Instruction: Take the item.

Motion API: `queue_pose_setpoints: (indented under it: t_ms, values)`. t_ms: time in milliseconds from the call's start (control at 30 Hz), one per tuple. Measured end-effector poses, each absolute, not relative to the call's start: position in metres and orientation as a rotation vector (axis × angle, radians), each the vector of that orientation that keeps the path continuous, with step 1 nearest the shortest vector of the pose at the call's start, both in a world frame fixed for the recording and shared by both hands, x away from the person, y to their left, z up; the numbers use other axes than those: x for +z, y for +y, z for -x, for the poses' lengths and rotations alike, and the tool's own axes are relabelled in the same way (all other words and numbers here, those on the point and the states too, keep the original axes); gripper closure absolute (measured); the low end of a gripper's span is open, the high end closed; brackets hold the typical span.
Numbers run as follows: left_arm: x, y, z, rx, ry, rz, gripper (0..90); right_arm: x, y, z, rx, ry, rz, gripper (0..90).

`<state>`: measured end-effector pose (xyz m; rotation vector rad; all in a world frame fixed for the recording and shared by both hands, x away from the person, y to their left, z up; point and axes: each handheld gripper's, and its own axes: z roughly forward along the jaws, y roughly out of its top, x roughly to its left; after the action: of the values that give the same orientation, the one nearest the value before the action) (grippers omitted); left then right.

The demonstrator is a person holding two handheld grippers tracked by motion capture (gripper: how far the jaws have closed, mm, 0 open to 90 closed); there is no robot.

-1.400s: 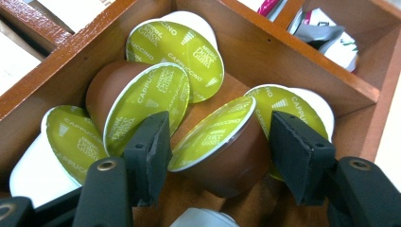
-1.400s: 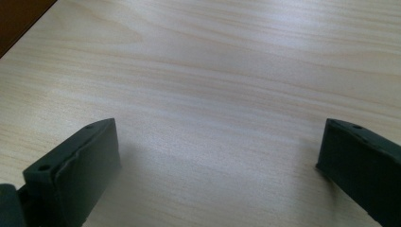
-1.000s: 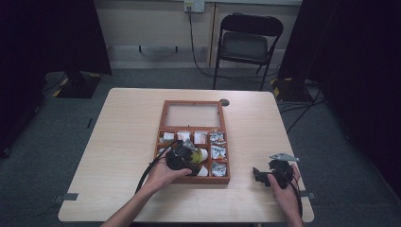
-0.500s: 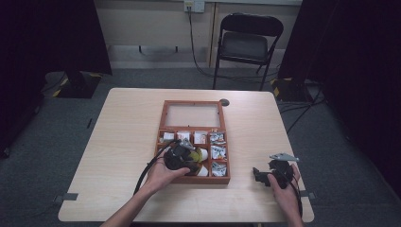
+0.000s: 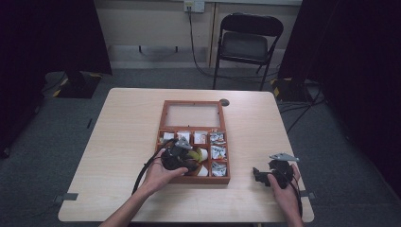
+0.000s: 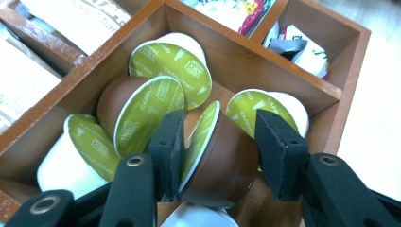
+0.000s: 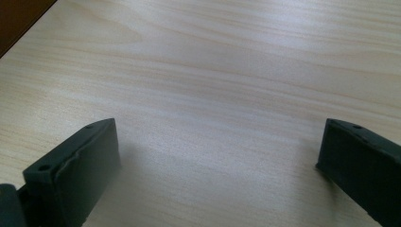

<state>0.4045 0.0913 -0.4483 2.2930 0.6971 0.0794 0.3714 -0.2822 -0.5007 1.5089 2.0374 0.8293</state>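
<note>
while the left claw [image 6: 220, 146] dips into the wooden box [image 5: 165, 111] on the desk [image 5: 118, 123], a brown coffee pod [image 6: 222, 158] w/ a green lid sits right between its jaws. one jaw touches the lid side, the other is just beside the pod, so it's part open. more green pods [image 6: 165, 61] lie around it. right claw [image 7: 217, 161] rests wide open over bare desk, holding nothing.
</note>
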Motion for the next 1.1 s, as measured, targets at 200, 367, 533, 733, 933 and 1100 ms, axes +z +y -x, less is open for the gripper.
queue_pose_setpoints:
  t_ms: [200,367,533,733,933,1100]
  values:
    - [-0.444,0.093,-0.404,0.078,0.692,-2.272,55.5,-0.501,-0.282,-0.371,0.829,2.037,-1.509,0.0]
    - [-0.442,0.095,-0.404,0.08,0.693,-2.26,56.3,-0.501,-0.282,-0.371,0.83,2.038,-1.509,0.0]
    - [-0.439,0.098,-0.404,0.077,0.694,-2.248,57.0,-0.501,-0.282,-0.371,0.829,2.037,-1.509,0.0]
    - [-0.436,0.101,-0.404,0.073,0.695,-2.237,57.4,-0.501,-0.282,-0.371,0.829,2.038,-1.509,0.0]
    - [-0.433,0.103,-0.403,0.071,0.7,-2.219,57.7,-0.501,-0.282,-0.371,0.829,2.037,-1.509,0.0]
    - [-0.432,0.104,-0.402,0.074,0.689,-2.216,57.9,-0.501,-0.282,-0.371,0.83,2.038,-1.509,0.0]
